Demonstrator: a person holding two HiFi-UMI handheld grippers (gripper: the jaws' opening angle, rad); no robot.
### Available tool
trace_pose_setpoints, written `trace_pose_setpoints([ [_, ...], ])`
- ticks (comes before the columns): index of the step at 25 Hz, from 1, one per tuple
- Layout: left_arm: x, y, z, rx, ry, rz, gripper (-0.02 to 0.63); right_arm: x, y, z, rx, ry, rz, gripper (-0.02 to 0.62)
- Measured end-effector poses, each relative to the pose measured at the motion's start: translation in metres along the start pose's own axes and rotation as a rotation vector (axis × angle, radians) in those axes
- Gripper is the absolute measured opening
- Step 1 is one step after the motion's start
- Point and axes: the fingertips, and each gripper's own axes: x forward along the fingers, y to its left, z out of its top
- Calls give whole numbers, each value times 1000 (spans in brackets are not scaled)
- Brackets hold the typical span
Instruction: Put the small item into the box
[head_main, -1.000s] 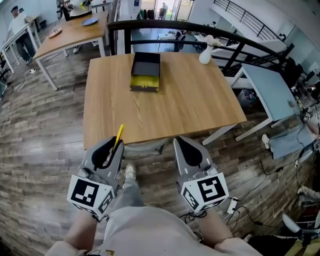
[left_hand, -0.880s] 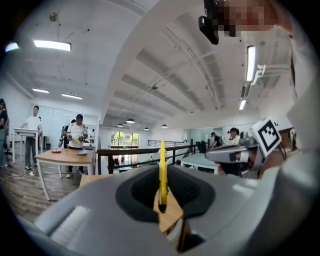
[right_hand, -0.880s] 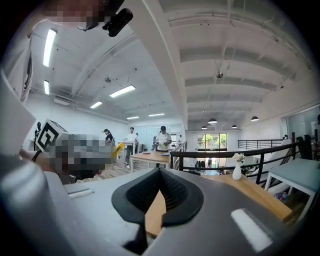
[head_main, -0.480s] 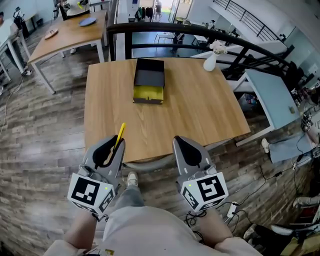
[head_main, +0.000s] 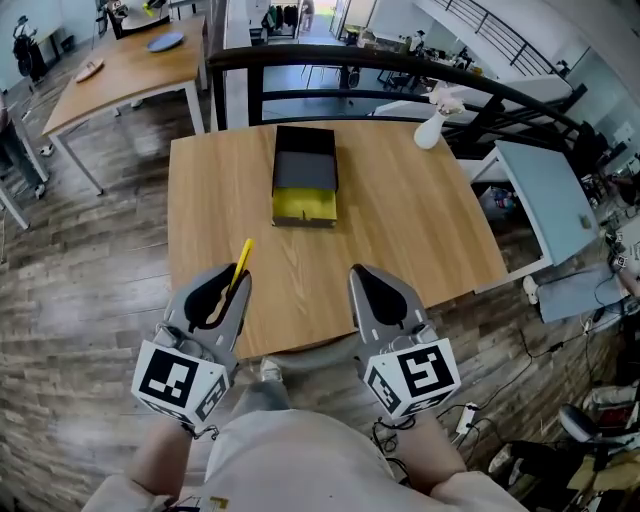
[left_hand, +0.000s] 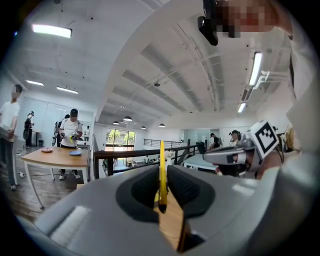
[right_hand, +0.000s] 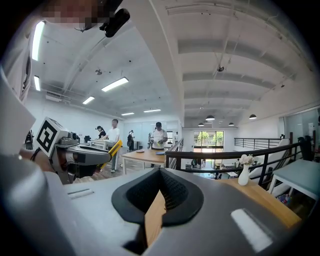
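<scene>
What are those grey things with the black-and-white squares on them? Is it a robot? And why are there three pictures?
It is not a robot. A person stands at a wooden table and holds a gripper in each hand, like big tongs. The cubes with squares are part of the grippers. One picture comes from a camera on the person's head, looking down. The other two come from small cameras that ride on each gripper and look along its jaws. The left gripper is shut on a thin yellow stick. The right gripper is shut with nothing in it. On the table lies a black box with yellow showing at its near end, and a white vase stands at the far corner.
</scene>
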Motion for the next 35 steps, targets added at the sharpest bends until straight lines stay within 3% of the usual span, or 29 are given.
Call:
trace_pose_setpoints([
  [12,59,47,-9,-42,30,-17,48,64,-34,6,13,25,-33,0],
  [24,81,34,-7,-45,53,73,48,76,-77,-11,37,37,46,0],
  [35,105,34,-9,-38,65,105,49,89,-105,-22,49,53,60,0],
])
